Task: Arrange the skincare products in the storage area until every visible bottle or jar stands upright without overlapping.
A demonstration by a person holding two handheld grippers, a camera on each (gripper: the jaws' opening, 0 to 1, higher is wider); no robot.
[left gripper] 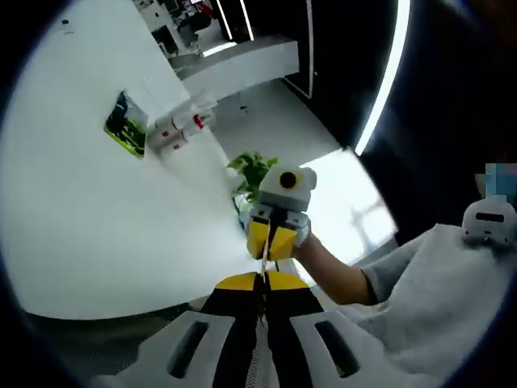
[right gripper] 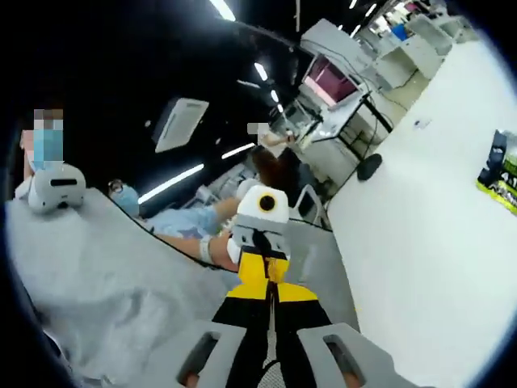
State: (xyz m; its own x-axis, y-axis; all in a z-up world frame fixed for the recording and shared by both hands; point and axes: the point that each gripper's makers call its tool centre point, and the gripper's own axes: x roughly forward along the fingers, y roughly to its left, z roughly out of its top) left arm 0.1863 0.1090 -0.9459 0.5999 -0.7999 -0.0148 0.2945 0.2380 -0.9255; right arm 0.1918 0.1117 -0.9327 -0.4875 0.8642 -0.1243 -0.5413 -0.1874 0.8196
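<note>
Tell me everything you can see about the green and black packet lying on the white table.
The green and black packet looks like a flat printed pouch, dark with bright yellow-green areas; its print is too small to read. It lies on the white table, close to a few small white bottles, apart from both grippers. In the right gripper view its edge shows at the picture's right side.

Table [left gripper: 89,218] — smooth white top, matt. Left gripper [left gripper: 263,284] and right gripper [right gripper: 272,293]: hard plastic, yellow and black, slight sheen. Green packet [left gripper: 126,125] near the table's far edge — glossy printed wrapper. Sleeve [left gripper: 428,299]: soft grey cloth, creased.
</note>
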